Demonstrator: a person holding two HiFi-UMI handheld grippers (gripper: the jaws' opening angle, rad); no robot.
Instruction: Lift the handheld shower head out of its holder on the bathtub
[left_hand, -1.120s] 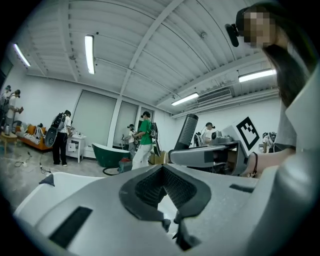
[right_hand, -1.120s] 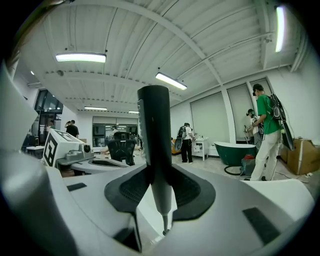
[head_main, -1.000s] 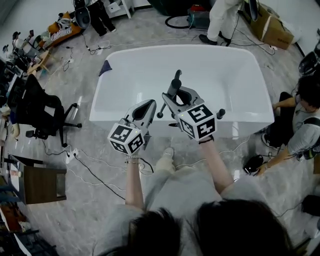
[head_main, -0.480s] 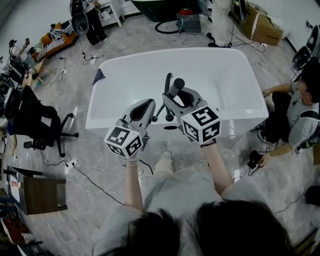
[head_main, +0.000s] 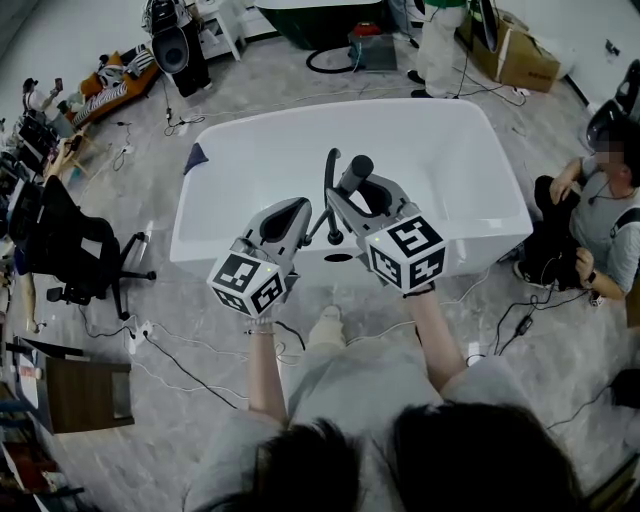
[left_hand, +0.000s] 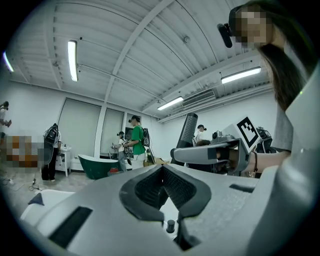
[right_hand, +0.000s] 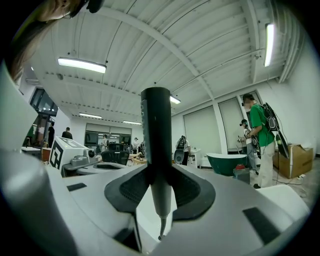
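Note:
The white bathtub lies in front of me in the head view. My right gripper is shut on the dark handheld shower head, which stands upright above the tub's near rim. In the right gripper view the dark handle runs up between the pads, and a thin hose hangs from its lower end. A dark oval hole shows in the rim below. My left gripper hovers beside it on the left, jaws together with nothing in them; its own view shows the pads meeting and the shower head to the right.
A person sits on the floor right of the tub, and another stands beyond it. A black office chair stands on the left. Cables trail across the floor. A cardboard box and a green tub stand farther off.
Both grippers have risen and moved a little farther over the tub. The shower head has gone up with the right gripper, away from the rim.

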